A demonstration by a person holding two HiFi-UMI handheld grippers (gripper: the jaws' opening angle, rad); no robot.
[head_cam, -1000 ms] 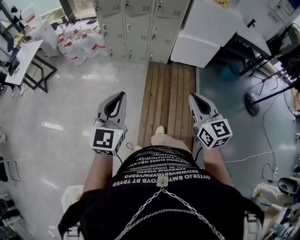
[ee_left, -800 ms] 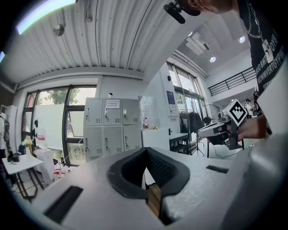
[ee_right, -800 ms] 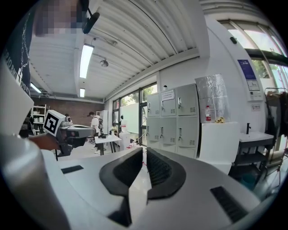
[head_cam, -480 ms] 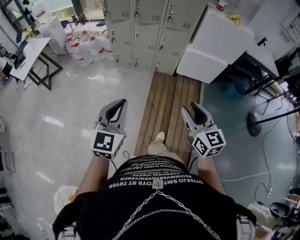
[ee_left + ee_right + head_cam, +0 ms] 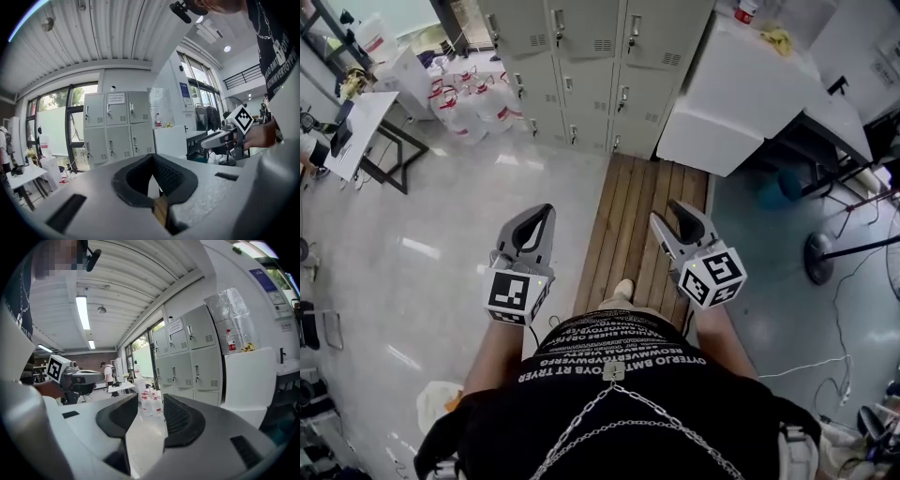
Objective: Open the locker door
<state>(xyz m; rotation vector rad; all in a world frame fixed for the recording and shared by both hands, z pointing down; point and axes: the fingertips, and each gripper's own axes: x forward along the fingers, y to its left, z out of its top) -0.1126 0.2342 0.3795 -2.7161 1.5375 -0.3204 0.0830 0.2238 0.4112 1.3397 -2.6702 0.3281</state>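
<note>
The lockers [image 5: 581,56] are seen at the far end of the room, well apart from both grippers, every door shut as far as can be made out. The wooden walkway [image 5: 649,202] runs straight up to them, with water bottles [image 5: 464,105] to the far left and a white cabinet [image 5: 741,84] to the far right.

The left gripper [image 5: 546,208] is held with its fingers together at the tips, nothing caught between them. The right gripper [image 5: 673,214] is being opened at this moment, and only floor and bottles are seen through its gap.

The step in hand is judged to be the approach; the door itself has not been reached. For a clean job, the walkway should be followed to the locker bank and one door picked early. The right gripper's jaws are best kept apart and lined up with a small handle [image 5: 620,97], squared to it before any closing. A pull should be made outward along the door's swing, not sideways, and the left gripper kept clear.
</note>
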